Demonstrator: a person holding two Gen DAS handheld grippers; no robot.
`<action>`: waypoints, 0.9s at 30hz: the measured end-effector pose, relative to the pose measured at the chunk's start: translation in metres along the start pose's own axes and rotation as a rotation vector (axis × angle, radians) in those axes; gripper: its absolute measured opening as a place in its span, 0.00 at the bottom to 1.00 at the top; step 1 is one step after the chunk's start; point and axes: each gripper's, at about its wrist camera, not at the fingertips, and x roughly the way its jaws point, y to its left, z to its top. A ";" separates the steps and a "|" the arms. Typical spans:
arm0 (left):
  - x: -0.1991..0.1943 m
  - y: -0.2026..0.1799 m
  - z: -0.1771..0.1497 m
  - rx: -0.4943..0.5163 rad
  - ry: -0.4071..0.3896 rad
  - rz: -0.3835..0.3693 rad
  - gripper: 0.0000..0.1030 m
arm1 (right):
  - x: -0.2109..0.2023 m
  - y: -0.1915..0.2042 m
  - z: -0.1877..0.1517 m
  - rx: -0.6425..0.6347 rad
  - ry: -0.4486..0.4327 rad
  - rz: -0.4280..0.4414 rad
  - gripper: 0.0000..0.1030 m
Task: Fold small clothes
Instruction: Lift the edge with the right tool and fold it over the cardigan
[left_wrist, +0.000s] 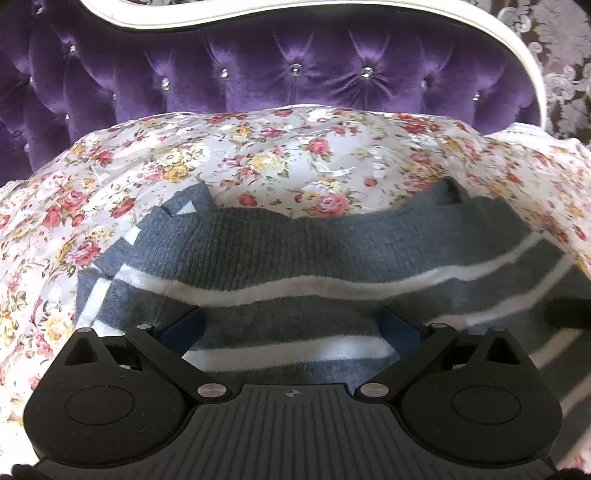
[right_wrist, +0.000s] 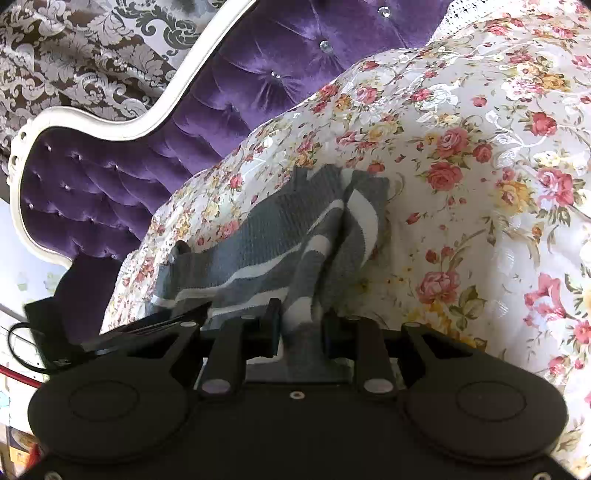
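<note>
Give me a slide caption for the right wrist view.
Right gripper pinching a bunched fold of the grey-and-white striped knit on a floral bedspread.

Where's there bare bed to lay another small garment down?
Free: floral bedspread between the striped sweater and the purple headboard, and the wide stretch off the sweater's bunched end in the right wrist view. Crowded: over the sweater, under both grippers.

Across the middle of both views, a floral bedspread (left_wrist: 280, 155) with pink and yellow roses on white. Behind it, a tufted purple velvet headboard (left_wrist: 258, 74) studded with crystal buttons, edged by a curved white frame (right_wrist: 110, 127). In the upper corners, brown damask wallpaper (right_wrist: 74, 51).
</note>
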 end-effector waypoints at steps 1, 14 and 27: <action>0.000 -0.002 0.000 0.009 -0.006 0.008 1.00 | 0.000 0.000 0.000 0.001 0.000 0.000 0.32; -0.061 0.052 -0.003 -0.125 -0.110 -0.080 0.98 | 0.000 0.010 -0.001 -0.029 -0.039 0.001 0.27; -0.107 0.129 -0.071 -0.246 -0.087 -0.080 0.98 | -0.002 0.037 -0.008 -0.110 -0.101 -0.066 0.26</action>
